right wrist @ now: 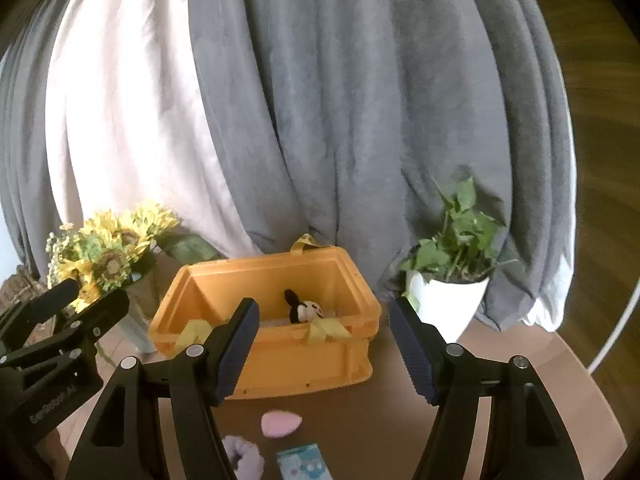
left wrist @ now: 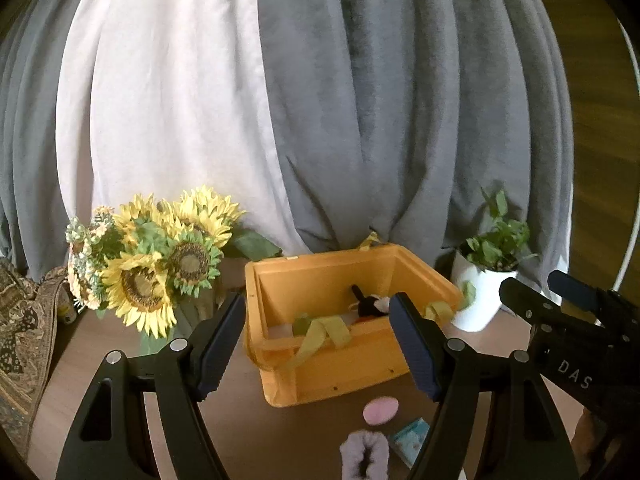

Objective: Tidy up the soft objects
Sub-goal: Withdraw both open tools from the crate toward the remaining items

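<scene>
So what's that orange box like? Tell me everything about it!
The orange box is an open crate with no lid, looks like hard plastic, with a thick rim and straight walls. It stands upright on the brown table, between the sunflowers and a potted plant. Yellow-green straps hang over its rim. Inside lies a small black-and-white plush toy. No claw touches it.

Fuzzy grey scrunchie (left wrist: 364,458) cut by bottom edge, plush toy (right wrist: 303,311) half hidden behind crate rim (right wrist: 280,334)
</scene>
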`<state>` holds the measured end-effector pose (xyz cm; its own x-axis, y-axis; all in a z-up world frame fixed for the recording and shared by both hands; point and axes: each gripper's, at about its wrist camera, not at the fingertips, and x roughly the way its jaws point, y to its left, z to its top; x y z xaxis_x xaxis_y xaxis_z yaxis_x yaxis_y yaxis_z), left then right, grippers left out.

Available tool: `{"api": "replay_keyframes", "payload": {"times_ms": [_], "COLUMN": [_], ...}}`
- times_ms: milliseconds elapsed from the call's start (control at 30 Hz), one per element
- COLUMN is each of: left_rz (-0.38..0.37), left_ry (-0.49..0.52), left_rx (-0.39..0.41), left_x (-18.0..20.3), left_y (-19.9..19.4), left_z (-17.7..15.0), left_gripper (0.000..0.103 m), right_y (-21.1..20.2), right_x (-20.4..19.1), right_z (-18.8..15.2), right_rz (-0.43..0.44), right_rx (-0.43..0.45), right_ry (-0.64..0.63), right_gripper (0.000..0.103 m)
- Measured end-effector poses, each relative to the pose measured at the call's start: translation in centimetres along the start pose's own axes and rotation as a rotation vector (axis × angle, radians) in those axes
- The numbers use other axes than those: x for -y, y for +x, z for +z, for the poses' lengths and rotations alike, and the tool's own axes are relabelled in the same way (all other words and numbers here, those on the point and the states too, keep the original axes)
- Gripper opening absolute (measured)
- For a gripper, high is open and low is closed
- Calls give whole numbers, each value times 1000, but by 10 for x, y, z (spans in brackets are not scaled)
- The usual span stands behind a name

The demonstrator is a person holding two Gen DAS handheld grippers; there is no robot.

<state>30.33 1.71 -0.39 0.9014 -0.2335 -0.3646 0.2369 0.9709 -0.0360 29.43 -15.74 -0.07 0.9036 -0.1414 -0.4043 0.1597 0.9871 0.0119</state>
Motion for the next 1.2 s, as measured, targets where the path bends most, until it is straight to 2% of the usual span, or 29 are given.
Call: {"api": "replay_keyframes", "payload": {"times_ms": [300,600,1200], "left_rz": [-46,-93,-189], "left_ry": [32,58,138], "left_rx": [-13,-52,-171], "left_x": [-5,-9,-3], "left_y": [-31,-46,-30], "left_z": [-25,-50,-111], "left_gripper": [74,74,74], "right_y": [-41,-66,-59], "right_x": [-9,-14,-13], "right_z": [-28,-56,-132], "right_rz": [-34,-70,-92], "right_rx": [-10,-36,-214], "right_ry": [27,54,122], "right_gripper": [69,69,69]}}
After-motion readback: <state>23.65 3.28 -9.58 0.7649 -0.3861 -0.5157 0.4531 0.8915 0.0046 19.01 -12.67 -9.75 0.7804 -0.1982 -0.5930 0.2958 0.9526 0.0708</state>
